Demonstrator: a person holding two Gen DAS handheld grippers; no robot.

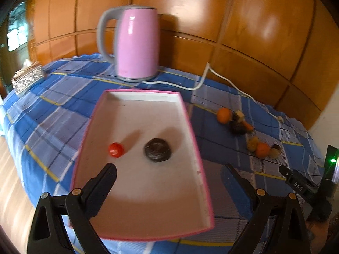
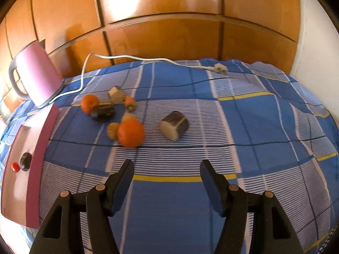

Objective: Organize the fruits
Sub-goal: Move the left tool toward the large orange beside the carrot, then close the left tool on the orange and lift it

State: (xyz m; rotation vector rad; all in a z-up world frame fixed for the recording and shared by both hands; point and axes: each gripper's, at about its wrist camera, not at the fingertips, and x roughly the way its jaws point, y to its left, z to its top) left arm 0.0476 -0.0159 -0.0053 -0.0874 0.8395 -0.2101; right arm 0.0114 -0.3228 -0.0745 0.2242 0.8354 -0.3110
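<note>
- Pink-edged and white inside, the shallow tray is lying on the blue plaid cloth, just in front of the pink kettle.
- Inside the tray, a small red fruit and a dark round fruit are sitting side by side, near each other but not touching.
- The left gripper is hovering over the near end of the tray with its jaws standing wide apart and nothing between them.
- The right gripper is hanging over the bare cloth with its jaws parted and nothing in them; a cut piece with a dark skin and pale face is lying ahead of it, well apart from the fingertips.
- To the left of that piece, a large orange fruit is sitting against two small tan fruits.
- Farther back, another orange fruit, a dark oblong fruit, a pale chunk and a small orange piece are clustering near the kettle's white cord.
- A silvery box is resting at the cloth's far left edge in the left wrist view.
</note>
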